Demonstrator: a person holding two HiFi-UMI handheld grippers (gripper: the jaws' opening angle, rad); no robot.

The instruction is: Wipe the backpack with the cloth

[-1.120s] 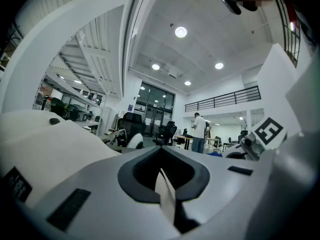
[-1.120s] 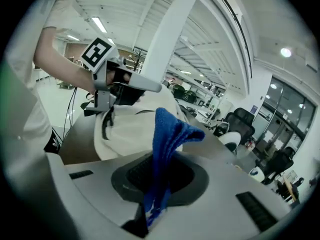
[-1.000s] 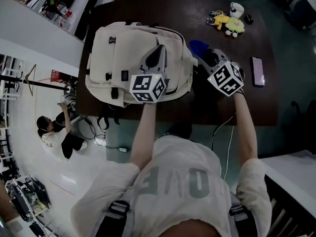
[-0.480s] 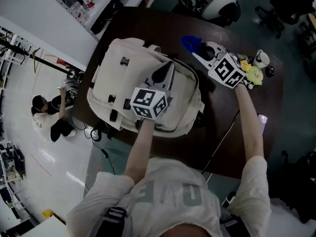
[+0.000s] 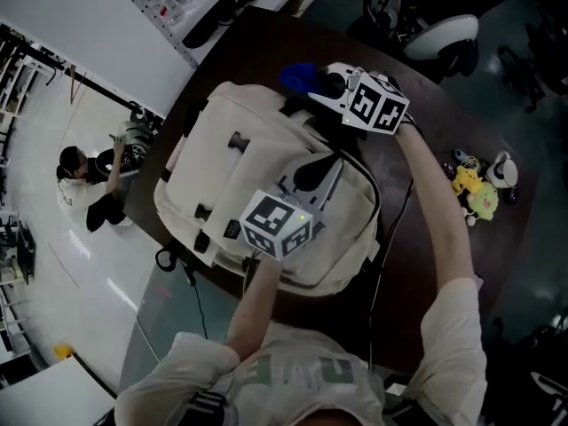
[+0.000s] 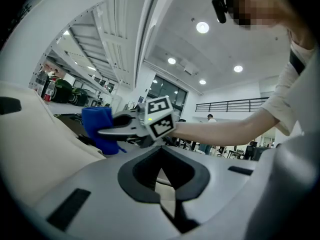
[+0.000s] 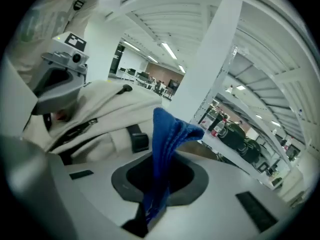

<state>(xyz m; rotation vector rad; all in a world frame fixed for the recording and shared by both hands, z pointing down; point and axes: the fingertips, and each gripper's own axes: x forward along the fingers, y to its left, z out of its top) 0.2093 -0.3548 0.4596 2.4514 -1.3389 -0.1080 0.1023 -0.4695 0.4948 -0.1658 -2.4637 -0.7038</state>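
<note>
The cream backpack [image 5: 253, 180] lies flat on the dark table [image 5: 484, 136]. My left gripper [image 5: 334, 161] rests on top of it near its right side, jaws shut, with nothing seen pinched between them. In the left gripper view the left gripper [image 6: 160, 149] points across the backpack [image 6: 35, 154] toward the right gripper [image 6: 107, 130]. My right gripper [image 5: 312, 93] hovers at the backpack's far top edge, shut on the blue cloth [image 5: 297, 75]. The right gripper view has the cloth [image 7: 167, 134] standing up out of the right gripper [image 7: 159, 160], with the backpack [image 7: 105, 106] just beyond.
Small plush toys [image 5: 475, 193] and a white cup [image 5: 503, 170] sit on the table's right part. A cable [image 5: 395, 238] runs beside the backpack. An office chair [image 5: 444, 38] stands behind the table, and a person [image 5: 89, 189] crouches on the floor at left.
My right gripper has carried the blue cloth from the table right of the backpack up to the backpack's far top edge. The left gripper stays on the backpack, shifted slightly. The head view has swung.
</note>
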